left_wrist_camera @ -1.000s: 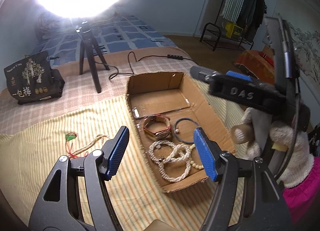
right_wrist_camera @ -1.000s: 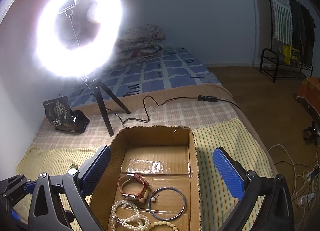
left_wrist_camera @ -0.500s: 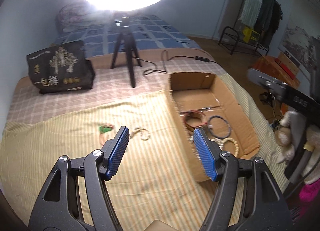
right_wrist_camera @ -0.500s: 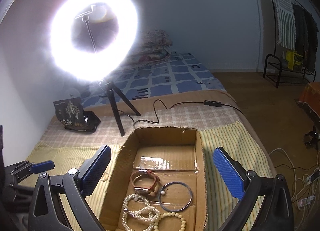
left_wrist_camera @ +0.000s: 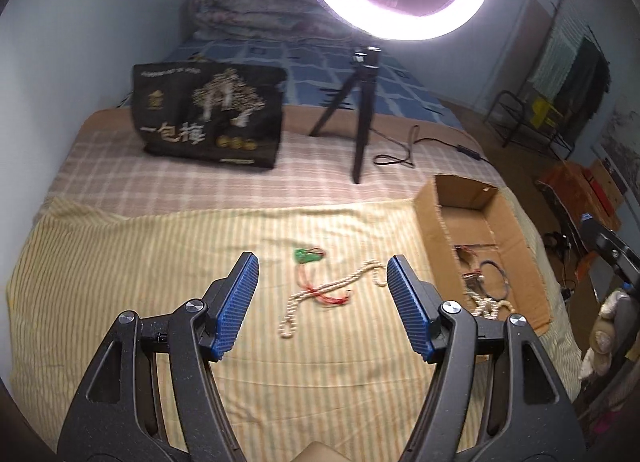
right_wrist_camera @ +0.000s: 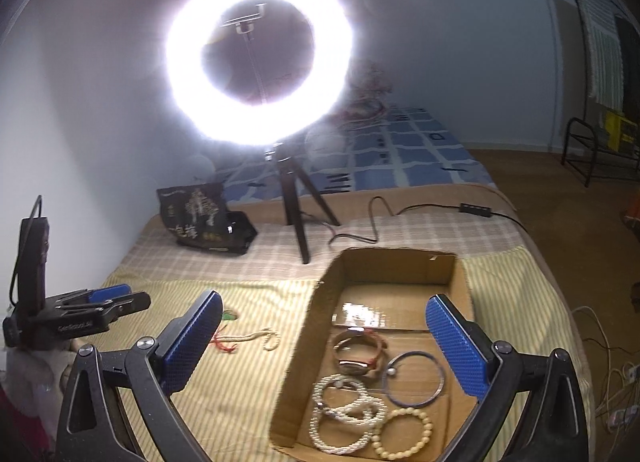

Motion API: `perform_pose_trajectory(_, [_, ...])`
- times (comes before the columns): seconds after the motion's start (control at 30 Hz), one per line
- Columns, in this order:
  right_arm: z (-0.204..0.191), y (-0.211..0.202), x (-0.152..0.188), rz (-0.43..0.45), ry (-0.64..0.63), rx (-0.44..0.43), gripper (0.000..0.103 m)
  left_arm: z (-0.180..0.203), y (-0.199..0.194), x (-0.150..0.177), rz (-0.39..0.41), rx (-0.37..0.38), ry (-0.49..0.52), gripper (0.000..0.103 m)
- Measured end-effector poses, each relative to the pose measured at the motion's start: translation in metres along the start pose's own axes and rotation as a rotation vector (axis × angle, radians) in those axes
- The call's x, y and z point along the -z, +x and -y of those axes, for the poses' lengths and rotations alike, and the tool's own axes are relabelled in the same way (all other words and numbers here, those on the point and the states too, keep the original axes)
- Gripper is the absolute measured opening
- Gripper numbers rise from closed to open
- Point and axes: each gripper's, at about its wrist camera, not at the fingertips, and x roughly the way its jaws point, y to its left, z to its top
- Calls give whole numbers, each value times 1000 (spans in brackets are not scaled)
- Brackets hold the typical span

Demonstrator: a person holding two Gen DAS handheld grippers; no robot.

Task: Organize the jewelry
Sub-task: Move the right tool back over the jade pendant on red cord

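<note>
Cardboard was the sorting place: the open box (right_wrist_camera: 384, 262) already held a leather-strapped watch (right_wrist_camera: 358, 350), a dark bangle (right_wrist_camera: 414, 378), and pearl and bead bracelets (right_wrist_camera: 348, 410), lying flat on its floor so nothing would tangle. I judged most of the sorting done, with two pieces left on the striped cloth (left_wrist_camera: 120, 262).

My left gripper (left_wrist_camera: 322, 302) hung above that cloth, released and spread wide, empty, framing the leftover pearl strand (left_wrist_camera: 332, 288) so I could drop onto it. The strand lay between the two blue pads (left_wrist_camera: 236, 304), apart from both. Its long axis ran from about 7 o'clock to 1 o'clock in the left wrist view, the near end towards me, the far end curling towards the box at 3 o'clock. A red cord crossed it, leading up to a green charm (left_wrist_camera: 306, 255) at 12 o'clock; I could not tell whether they were tangled.

My right gripper (right_wrist_camera: 324, 346) was likewise unclenched and empty, hovering over the box, probably waiting. The ring light (right_wrist_camera: 260, 58) stood at 12 o'clock, the black bag (left_wrist_camera: 208, 114) at 11.
</note>
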Motion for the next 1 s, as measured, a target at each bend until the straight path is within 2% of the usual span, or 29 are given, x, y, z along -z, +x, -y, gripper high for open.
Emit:
perform_pose_trajectory(0.33, [-21,26,-4,-26,11,-55,103,-28,7,11,-32,-23,-7,69])
perform_pose_trajectory(0.47, [-30,42,-6,-62,31,-89,101,-35,20,20,-70,2,-1,68])
perform_pose_trajectory(0.5, [-33,48,-7,-78,32,-98,99,-36,24,22,-83,9,7,68])
perform_pose_trajectory(0.57, [-41,62,-8,-125,27,-115,94,-38,33,28,-112,18,35,54])
perform_pose_trajectory(0.63, [-51,76,-7,-175,14,-157,90,-40,43,33,-141,29,57,52])
perform_pose_trajectory(0.7, [-61,93,-4,-231,-2,-185,78,-44,50,37,-160,44,60,52])
perform_pose_trajectory(0.8, [-74,122,1,-327,1,-227,68,-46,57,42,-182,93,59,51])
perform_pose_trajectory(0.87, [-79,144,4,-392,34,-253,65,-45,63,44,-200,119,69,44])
perform_pose_trajectory(1.0, [-84,182,10,-475,97,-244,60,-43,74,46,-220,126,103,44])
